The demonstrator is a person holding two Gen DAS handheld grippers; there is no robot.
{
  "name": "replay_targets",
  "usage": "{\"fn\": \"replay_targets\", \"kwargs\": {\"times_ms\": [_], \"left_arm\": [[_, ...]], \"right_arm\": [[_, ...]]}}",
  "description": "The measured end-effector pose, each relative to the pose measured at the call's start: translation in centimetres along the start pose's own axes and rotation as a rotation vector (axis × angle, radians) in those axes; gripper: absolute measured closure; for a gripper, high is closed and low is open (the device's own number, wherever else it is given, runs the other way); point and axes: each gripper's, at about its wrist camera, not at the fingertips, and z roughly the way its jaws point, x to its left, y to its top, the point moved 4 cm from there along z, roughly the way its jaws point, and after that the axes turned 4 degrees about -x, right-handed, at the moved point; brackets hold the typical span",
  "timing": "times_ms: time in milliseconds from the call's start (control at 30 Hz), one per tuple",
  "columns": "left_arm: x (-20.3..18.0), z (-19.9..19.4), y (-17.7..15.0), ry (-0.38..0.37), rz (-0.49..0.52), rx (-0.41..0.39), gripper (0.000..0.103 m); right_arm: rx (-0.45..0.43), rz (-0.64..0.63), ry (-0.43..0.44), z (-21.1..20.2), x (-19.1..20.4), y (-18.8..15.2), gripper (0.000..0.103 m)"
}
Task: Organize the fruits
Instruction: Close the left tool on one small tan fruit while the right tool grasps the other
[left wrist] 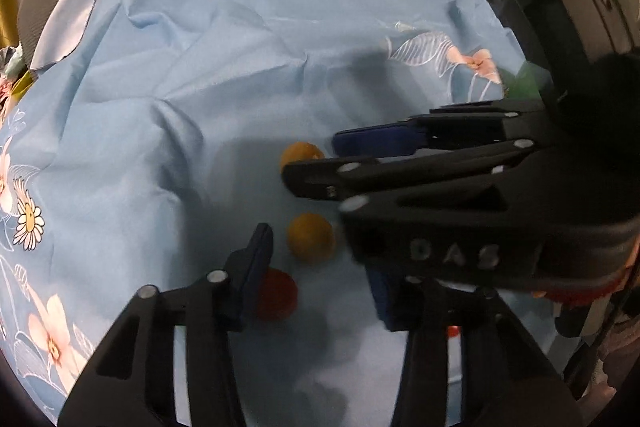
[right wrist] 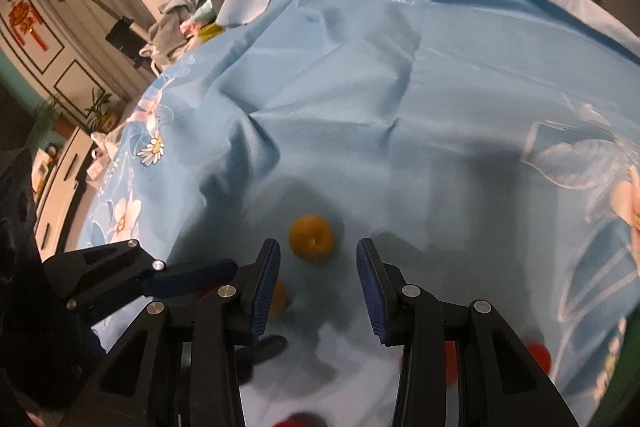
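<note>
While both grippers angle down over the blue floral cloth (left wrist: 168, 131), the left gripper (left wrist: 320, 291) stands spread with a red fruit (left wrist: 276, 295) at its seven o'clock pad, unpinched; the right gripper (right wrist: 318, 291), also spread and empty, frames a yellow fruit (right wrist: 311, 237) at twelve o'clock, likely lining up a grasp.

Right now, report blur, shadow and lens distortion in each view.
Left wrist view: the fisheye curves the blue cloth toward the rim; grey shadow lies over the near yellow fruit and the red fruit, both soft. Right wrist view: overall motion blur, heavy shadow around the central yellow fruit, lower-right red fruit smeared.
</note>
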Motion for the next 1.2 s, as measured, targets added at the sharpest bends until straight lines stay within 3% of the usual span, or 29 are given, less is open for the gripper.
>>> {"fn": "replay_targets", "kwargs": {"times_ms": [33,167,267,500,800,1200], "left_arm": [[0.2,0.3,0.0,0.004,-0.003,0.004,0.072],[0.6,0.7,0.2,0.000,-0.021,0.003,0.075],[0.6,0.8,0.2,0.012,-0.012,-0.014,0.076],[0.7,0.3,-0.1,0.008,-0.034,-0.026,0.078],[0.2,-3.4,-0.4,-0.028,-0.077,-0.100,0.078],[-2.4,-8.0,-1.1,-0.044,-0.093,-0.179,0.078]], "right_arm": [[0.005,-0.007,-0.002,0.3,0.1,0.0,0.061],[-0.003,-0.051,-0.021,1.0,0.5,0.2,0.063],[-0.011,-0.066,-0.032,1.2,0.4,0.3,0.074],[-0.040,0.005,-0.020,0.3,-0.6,-0.1,0.074],[-0.126,0.041,-0.024,-4.5,-1.1,-1.2,0.074],[-0.211,0.055,-0.037,-11.2,-0.1,-5.5,0.074]]}}
